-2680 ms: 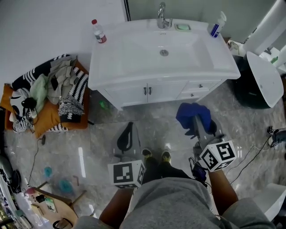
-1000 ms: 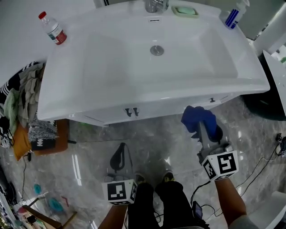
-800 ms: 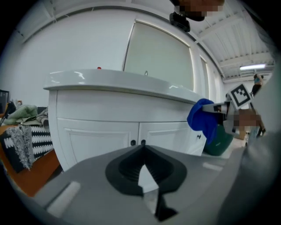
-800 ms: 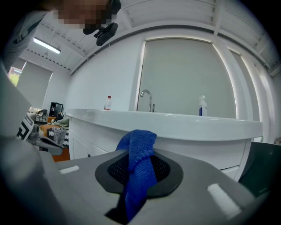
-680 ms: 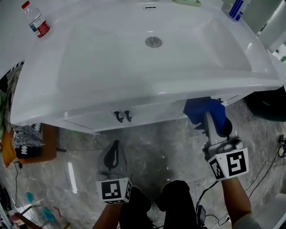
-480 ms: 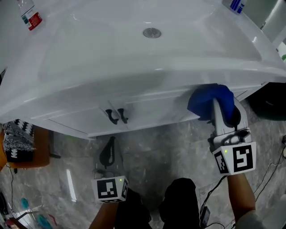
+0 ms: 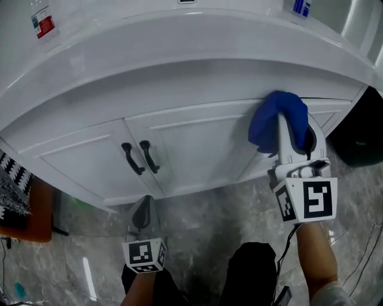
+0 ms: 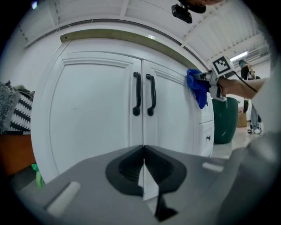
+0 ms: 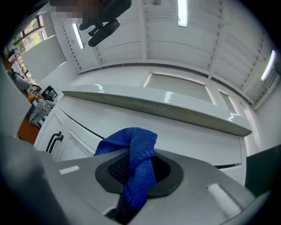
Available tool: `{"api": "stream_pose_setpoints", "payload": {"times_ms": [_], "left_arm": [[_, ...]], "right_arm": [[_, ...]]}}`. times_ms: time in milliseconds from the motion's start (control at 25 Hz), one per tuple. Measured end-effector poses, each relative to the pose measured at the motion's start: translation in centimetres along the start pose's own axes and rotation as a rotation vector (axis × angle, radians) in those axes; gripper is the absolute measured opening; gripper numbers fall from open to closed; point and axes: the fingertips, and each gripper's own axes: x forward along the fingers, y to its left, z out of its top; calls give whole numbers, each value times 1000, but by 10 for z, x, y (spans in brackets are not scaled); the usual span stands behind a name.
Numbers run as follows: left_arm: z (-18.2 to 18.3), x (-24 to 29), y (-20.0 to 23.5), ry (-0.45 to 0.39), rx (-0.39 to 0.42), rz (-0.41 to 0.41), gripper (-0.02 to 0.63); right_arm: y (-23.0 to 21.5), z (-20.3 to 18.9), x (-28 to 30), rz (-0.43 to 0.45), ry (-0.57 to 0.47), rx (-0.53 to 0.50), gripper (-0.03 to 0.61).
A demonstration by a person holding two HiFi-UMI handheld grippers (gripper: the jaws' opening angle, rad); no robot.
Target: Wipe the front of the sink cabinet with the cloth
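The white sink cabinet [image 7: 191, 146] fills the head view, its two doors bearing black handles [image 7: 139, 157]. My right gripper [image 7: 286, 128] is shut on a blue cloth [image 7: 272, 119], and the cloth lies against the cabinet front just under the sink's rim, right of the doors. In the right gripper view the blue cloth [image 9: 134, 165] hangs bunched between the jaws, close to the cabinet front [image 9: 175, 136]. My left gripper [image 7: 142, 218] is low near the floor, shut with nothing in it. The left gripper view shows the doors [image 8: 94, 114] and the cloth [image 8: 196, 88].
A water bottle [image 7: 43, 23] and a blue-labelled bottle [image 7: 301, 6] stand on the sink top. A small drawer front [image 8: 205, 134] is right of the doors, a dark green bin [image 8: 224, 118] beyond it. An orange cushion [image 7: 27, 212] lies at the left on the marble floor.
The head has dropped low and close to the cabinet, so its front now shows. My right gripper carried the blue cloth up and forward until it touched the cabinet front. The left gripper stayed low.
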Motion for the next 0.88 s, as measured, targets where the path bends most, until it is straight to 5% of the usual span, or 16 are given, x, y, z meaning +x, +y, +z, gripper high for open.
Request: {"api": "stream_pose_setpoints", "payload": {"times_ms": [200,480,880], "left_arm": [[-4,7,3,-21,32,-3,10],[-13,13,3,-24,-42,-16,11],[-13,9,1,-29,-12,-21,10]], "right_arm": [[0,-4,-1,-29,-22,55,48],[17,-51,-9,-45,56,153,49],[55,-193,-49,-108,254,260,51]]}}
